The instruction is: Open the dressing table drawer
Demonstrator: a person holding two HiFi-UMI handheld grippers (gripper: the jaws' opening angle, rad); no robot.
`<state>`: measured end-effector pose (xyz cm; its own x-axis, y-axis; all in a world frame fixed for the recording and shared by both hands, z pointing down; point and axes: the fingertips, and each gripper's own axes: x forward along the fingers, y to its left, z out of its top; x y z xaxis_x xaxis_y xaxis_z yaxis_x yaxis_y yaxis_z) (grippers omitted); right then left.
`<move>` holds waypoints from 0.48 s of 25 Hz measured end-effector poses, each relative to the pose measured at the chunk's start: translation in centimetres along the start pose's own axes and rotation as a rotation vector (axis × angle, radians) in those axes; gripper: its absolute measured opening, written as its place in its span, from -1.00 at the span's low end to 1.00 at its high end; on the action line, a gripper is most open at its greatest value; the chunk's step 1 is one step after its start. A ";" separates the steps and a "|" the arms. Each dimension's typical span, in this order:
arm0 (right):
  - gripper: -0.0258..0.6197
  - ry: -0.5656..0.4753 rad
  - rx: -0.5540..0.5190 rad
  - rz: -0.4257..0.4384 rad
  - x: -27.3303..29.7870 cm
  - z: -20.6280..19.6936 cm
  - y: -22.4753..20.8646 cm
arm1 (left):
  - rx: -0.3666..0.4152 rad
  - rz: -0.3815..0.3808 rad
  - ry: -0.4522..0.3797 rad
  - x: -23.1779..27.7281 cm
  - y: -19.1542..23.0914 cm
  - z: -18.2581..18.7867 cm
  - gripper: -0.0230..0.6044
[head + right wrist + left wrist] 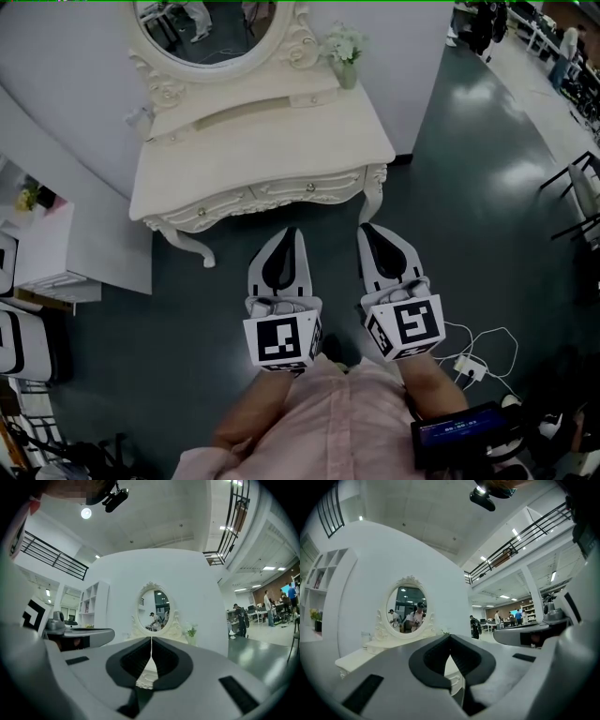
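Note:
A white carved dressing table (pixel 272 145) with an oval mirror (pixel 211 33) stands against a curved white wall. Its drawer front (pixel 281 194) faces me, with small round knobs (pixel 310 187). My left gripper (pixel 293 232) and right gripper (pixel 367 228) are side by side, pointing level at the drawer front from a short way off, touching nothing. Both are shut with nothing between the jaws. In the left gripper view the left gripper (pixel 450 636) has the mirror (pixel 407 606) beyond its tips. In the right gripper view the right gripper (pixel 151 639) lines up under the mirror (pixel 157 609).
A small vase of flowers (pixel 345 58) sits at the table's back right corner. A white shelf unit (pixel 52 248) stands at the left. Cables and a power adapter (pixel 469 366) lie on the dark floor at the right. Several people stand far off in the hall (pixel 497 618).

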<state>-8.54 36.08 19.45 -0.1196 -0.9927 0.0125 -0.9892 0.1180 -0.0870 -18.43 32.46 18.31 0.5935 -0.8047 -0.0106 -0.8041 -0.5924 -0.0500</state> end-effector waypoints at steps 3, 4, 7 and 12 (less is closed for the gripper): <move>-0.86 -0.001 -0.012 -0.008 1.3 -0.2 0.2 | -0.004 -0.013 -0.003 1.0 1.0 -0.3 -0.86; -0.86 0.002 -0.020 -0.007 1.6 -0.2 0.3 | -0.007 -0.016 -0.002 1.4 1.2 -0.4 -0.86; -0.86 0.011 -0.029 -0.011 2.2 -0.1 0.1 | -0.010 -0.027 0.004 2.1 1.5 -0.6 -0.86; -0.86 0.032 -0.022 -0.029 3.5 -0.6 -1.0 | -0.025 -0.041 0.030 3.7 1.5 -1.6 -0.86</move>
<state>-8.07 32.54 20.17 -0.0927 -0.9946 0.0463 -0.9939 0.0897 -0.0641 -17.55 28.54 19.84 0.6252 -0.7801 0.0213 -0.7798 -0.6256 -0.0245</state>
